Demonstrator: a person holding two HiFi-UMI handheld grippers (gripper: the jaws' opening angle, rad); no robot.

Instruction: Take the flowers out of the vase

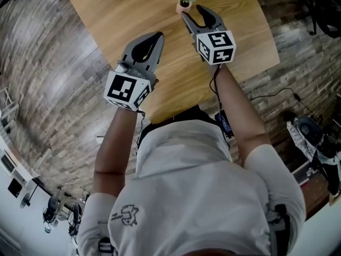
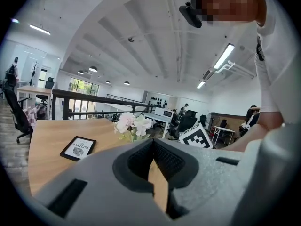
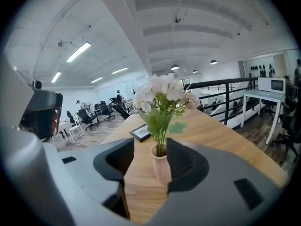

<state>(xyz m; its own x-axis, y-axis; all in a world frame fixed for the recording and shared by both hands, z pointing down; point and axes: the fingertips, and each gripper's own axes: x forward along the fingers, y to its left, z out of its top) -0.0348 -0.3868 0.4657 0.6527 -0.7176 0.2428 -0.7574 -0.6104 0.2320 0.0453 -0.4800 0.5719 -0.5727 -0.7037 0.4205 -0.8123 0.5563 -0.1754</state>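
Flowers [image 3: 162, 91] in vase [image 3: 161, 166] on tabletop [image 3: 211, 135]; right tongs [image 3: 150, 145] wide apart, not touching vase; left tongs [image 2: 153, 142] closed, empty.

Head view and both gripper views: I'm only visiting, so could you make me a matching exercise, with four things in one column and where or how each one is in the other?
Things:
1. bunch of white and pale pink flowers
2. black-framed picture card
3. left hand-held gripper
4. right hand-held gripper

Places and states:
A. jaws apart, gripping nothing, aimed at the small pale pink ribbed vase
B. lying flat on the light wooden table
C. jaws together, nothing between them
D. standing upright in the vase

Pairs: 1-D, 2-B, 3-C, 4-A.
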